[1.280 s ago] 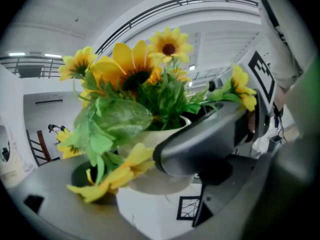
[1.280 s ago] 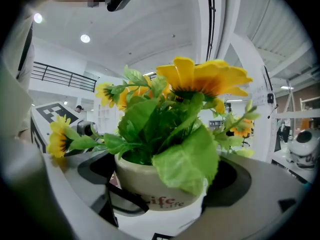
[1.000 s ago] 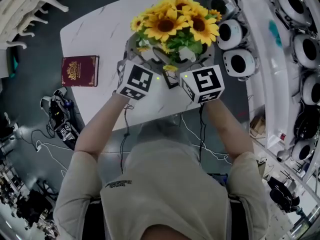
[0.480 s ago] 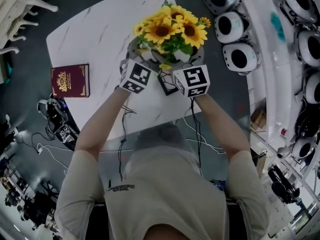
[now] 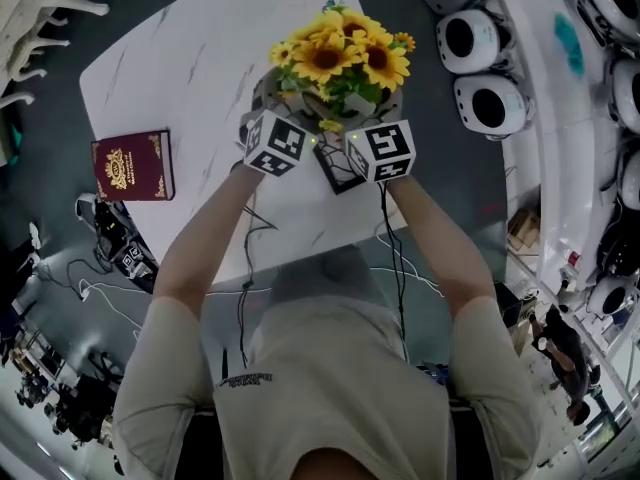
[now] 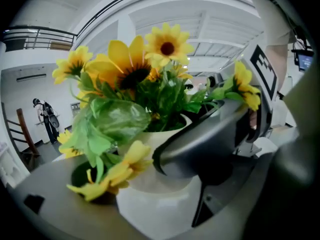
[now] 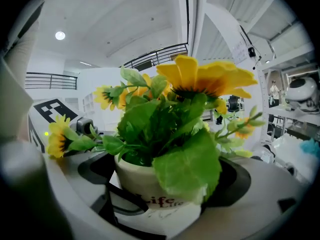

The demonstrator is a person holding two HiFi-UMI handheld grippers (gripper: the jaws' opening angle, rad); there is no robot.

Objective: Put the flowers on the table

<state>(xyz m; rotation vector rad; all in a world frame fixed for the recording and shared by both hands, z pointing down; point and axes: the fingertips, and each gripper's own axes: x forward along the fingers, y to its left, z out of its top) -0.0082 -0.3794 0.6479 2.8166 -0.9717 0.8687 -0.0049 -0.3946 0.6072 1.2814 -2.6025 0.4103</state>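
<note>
**Gripping a pot of flowers from both sides**

Holding yellow flowers [image 5: 340,56] in a white pot [image 7: 165,209] (lettered "Life" on its side) above the tabletop [image 5: 190,68], beside the right edge and toward the far corner. Impossible to tell from any view whether the pot's base touches the marble-look surface.

Clamping the pot with the left tool [image 6: 145,181] from the left side. Jaws closed against the white wall, with green leaves and one drooping bloom spilling over the near jaw.

Clamping it likewise with the right tool [image 7: 161,186] from the right side. Jaws pressed to the pot on either hand, with a broad leaf hanging over the rim between them. Both tools close together at the near side of the blooms, arms reaching in from the near edge.

Further out, at the left edge of the tabletop and well apart from the pot, a dark red booklet [image 5: 132,165] with a gold crest, lying flat. Beyond the right edge, a row of round white devices [image 5: 480,38] with dark centres. On the floor off the near left edge, a tangle of cables [image 5: 115,243].
</note>
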